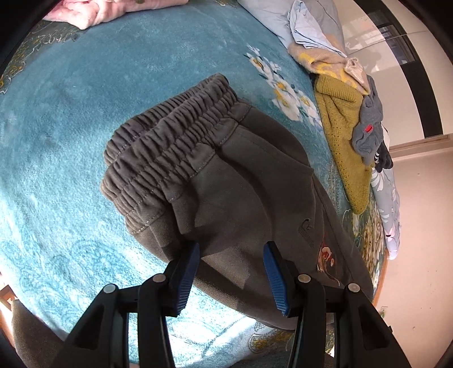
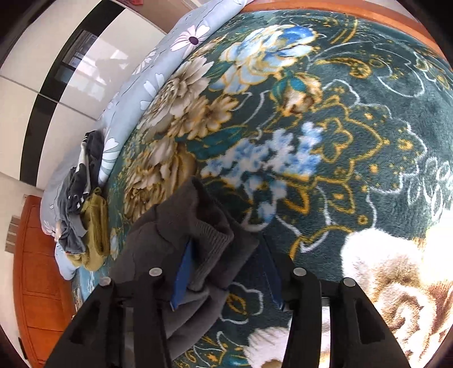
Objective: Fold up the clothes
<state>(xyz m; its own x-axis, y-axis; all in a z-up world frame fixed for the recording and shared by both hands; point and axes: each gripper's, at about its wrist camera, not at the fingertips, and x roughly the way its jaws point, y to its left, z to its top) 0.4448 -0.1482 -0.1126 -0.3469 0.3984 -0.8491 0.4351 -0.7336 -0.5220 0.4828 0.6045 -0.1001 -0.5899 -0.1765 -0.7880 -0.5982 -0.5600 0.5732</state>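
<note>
Bedroom setting: bed covered with plush floral blanket (image 1: 70,136), turquoise in the left wrist view, dark teal with gold, cream and blue blooms in the right wrist view (image 2: 368,127). Glossy white wardrobe panels with black strips (image 2: 56,85) behind; orange wooden cabinet (image 2: 39,269) beside the bed.

Grey sweatpants (image 1: 226,181): folded, lying flat on blanket, gathered elastic waistband toward far left, small embroidered motif near lower right edge. Ribbed cuff end (image 2: 206,240) draped up in right wrist view.

Left gripper (image 1: 230,280): jaws parted, blue pads either side of sweatpants' near edge, hovering over fabric, no visible pinch.

Right gripper (image 2: 226,277): jaws apart, ribbed cuff lying between them against the left blue pad (image 2: 184,271); right pad clear of cloth, so no clamp shown.

Other laundry, far side of bed: mustard knit garment (image 1: 342,158), grey garment with red tag (image 1: 368,133) atop it, beige-and-yellow piece (image 1: 320,62), pale blue cloth (image 1: 308,25), pink item (image 1: 93,11) at top left. Pale floral duvet (image 2: 158,73) along blanket's edge.
</note>
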